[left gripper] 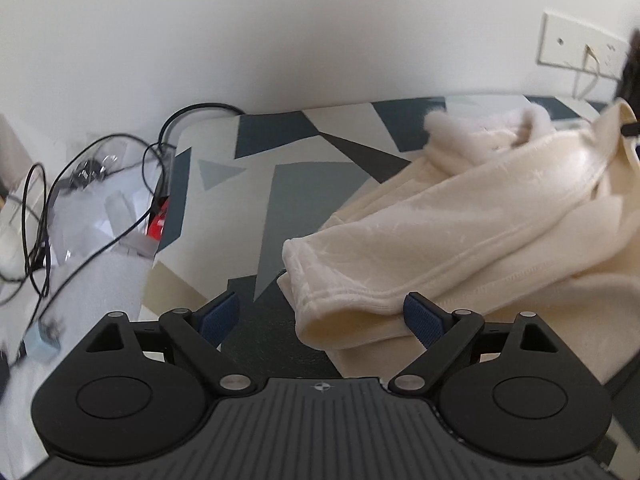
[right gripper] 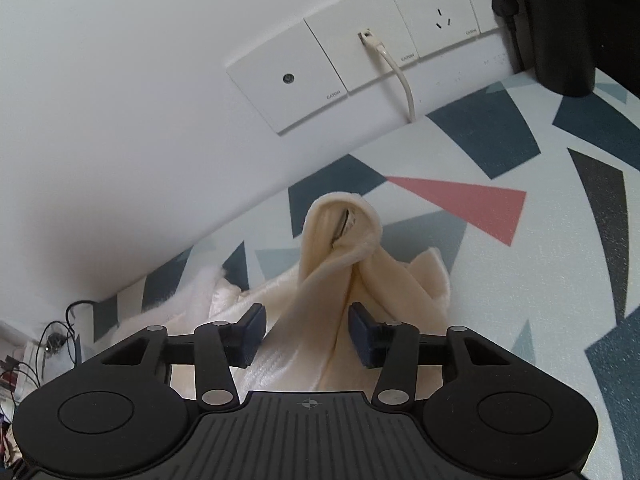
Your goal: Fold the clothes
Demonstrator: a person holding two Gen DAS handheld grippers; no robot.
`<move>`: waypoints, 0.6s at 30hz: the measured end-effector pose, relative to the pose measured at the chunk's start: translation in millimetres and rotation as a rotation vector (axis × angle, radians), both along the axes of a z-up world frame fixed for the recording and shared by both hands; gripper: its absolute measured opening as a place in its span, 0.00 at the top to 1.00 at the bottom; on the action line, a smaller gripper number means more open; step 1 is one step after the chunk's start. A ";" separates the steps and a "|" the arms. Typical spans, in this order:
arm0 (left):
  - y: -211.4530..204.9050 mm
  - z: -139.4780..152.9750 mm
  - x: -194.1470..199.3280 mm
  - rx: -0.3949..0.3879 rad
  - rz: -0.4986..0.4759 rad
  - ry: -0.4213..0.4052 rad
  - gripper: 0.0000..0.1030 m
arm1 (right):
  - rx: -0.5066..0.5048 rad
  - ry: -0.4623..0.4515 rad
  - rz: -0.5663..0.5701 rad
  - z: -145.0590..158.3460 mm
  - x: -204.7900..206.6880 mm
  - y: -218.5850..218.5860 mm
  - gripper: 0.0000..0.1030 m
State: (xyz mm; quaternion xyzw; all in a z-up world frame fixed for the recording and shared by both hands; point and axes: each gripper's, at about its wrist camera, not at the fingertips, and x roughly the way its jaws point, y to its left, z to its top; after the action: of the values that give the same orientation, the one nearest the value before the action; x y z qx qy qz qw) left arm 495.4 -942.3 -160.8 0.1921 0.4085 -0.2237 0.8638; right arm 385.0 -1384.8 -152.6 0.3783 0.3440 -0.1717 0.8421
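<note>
A cream fleece garment [left gripper: 460, 216] lies crumpled on a table with a geometric patterned cover [left gripper: 256, 160]. One sleeve end [left gripper: 320, 280] points toward my left gripper [left gripper: 320, 316], which is open, its jaws wide on either side of the cuff without touching it. In the right wrist view a bunched, raised part of the same garment [right gripper: 344, 248] passes between the fingers of my right gripper [right gripper: 306, 332]. The jaws stand apart and do not clamp the cloth. The fluffy white lining [right gripper: 192, 296] shows at the left.
A white wall stands right behind the table, with sockets [right gripper: 360, 56] and a white cable [right gripper: 396, 76]. A dark object [right gripper: 560, 20] stands at the table's far right. Left of the table is a cluttered surface with black cables [left gripper: 80, 208].
</note>
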 end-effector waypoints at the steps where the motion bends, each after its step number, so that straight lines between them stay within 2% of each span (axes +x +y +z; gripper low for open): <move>1: -0.3 0.3 -1.5 0.012 -0.025 -0.007 0.12 | -0.010 0.003 0.016 1.7 -1.5 2.2 0.55; 3: -1.7 1.2 -6.1 0.046 -0.077 -0.041 0.12 | -0.039 0.012 0.055 4.3 -3.4 7.6 0.47; 6: -7.1 -1.4 -10.5 0.124 -0.139 -0.111 0.12 | -0.159 0.056 0.104 3.9 -0.3 18.2 0.49; 8: -10.8 -3.4 -10.0 0.166 -0.149 -0.147 0.12 | -0.187 0.079 0.094 0.7 0.2 18.6 0.71; 10: -13.9 -5.2 -7.5 0.194 -0.136 -0.175 0.12 | -0.168 0.076 0.054 -1.7 -1.8 15.2 0.80; 16: -0.3 -2.9 9.4 0.038 0.044 -0.166 0.14 | -0.158 0.060 -0.033 -9.9 -4.8 16.2 0.82; 17: 2.0 -2.5 12.2 0.013 0.074 -0.164 0.22 | -0.156 0.056 -0.046 -10.9 -4.7 16.1 0.81; 18: 4.3 -2.1 15.0 -0.013 0.104 -0.162 0.36 | -0.152 0.052 -0.059 -11.5 -4.0 14.8 0.81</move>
State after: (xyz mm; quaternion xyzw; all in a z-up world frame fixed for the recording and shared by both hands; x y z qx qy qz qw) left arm 510.4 -938.1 -162.9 0.1823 0.3450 -0.1650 0.9058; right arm 381.0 -1370.0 -164.1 0.3189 0.3405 -0.2319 0.8536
